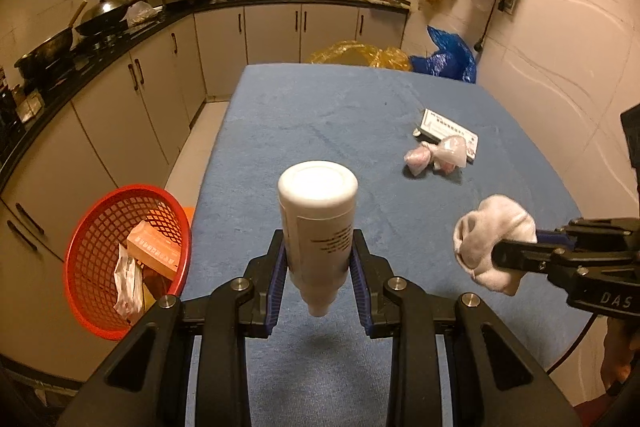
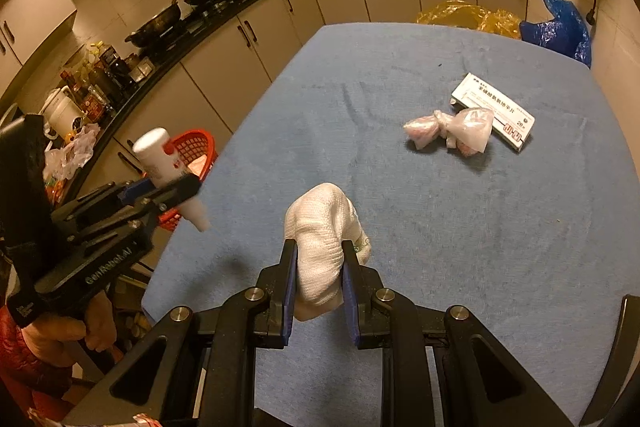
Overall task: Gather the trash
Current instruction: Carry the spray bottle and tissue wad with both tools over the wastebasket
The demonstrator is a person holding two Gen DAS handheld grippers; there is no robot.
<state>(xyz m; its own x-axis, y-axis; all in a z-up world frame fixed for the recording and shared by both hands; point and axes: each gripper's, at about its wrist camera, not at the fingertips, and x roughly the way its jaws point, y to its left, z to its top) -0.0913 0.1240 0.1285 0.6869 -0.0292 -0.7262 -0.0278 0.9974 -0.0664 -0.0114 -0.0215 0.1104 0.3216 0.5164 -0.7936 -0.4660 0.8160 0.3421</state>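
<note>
Left wrist view has the left gripper (image 1: 318,259) low in the middle of the frame, its blue pads pinching a white bottle (image 1: 317,227) that's flipped nozzle-down, flat base pointing up toward the camera, hanging clear above the blue tablecloth (image 1: 320,115). Over at the lower left of that frame sits a red mesh basket (image 1: 94,227) beside the table edge, already holding an orange box (image 1: 154,251) and a crumpled white wrapper (image 1: 128,283). At the right edge of the same frame the right gripper (image 1: 496,253) pokes in sideways, clamped on a wadded white cloth (image 1: 490,241). Right wrist view shows that grip straight on: right gripper (image 2: 320,279) in the lower middle, both pads squeezed into the sides of the white cloth (image 2: 322,239), which bulges up above the fingers and is held off the table. Toward the upper right of this frame, still lying on the cloth, there's a knotted clear plastic bag (image 2: 452,131) with something pinkish inside, touching a white medicine box (image 2: 494,107) just behind it. Left side of this frame you can see the left gripper (image 2: 176,187) with the bottle (image 2: 160,155) tilted in it, right in front of the red basket (image 2: 196,147), and a hand (image 2: 96,327) in a red sleeve gripping the handle below.
</note>
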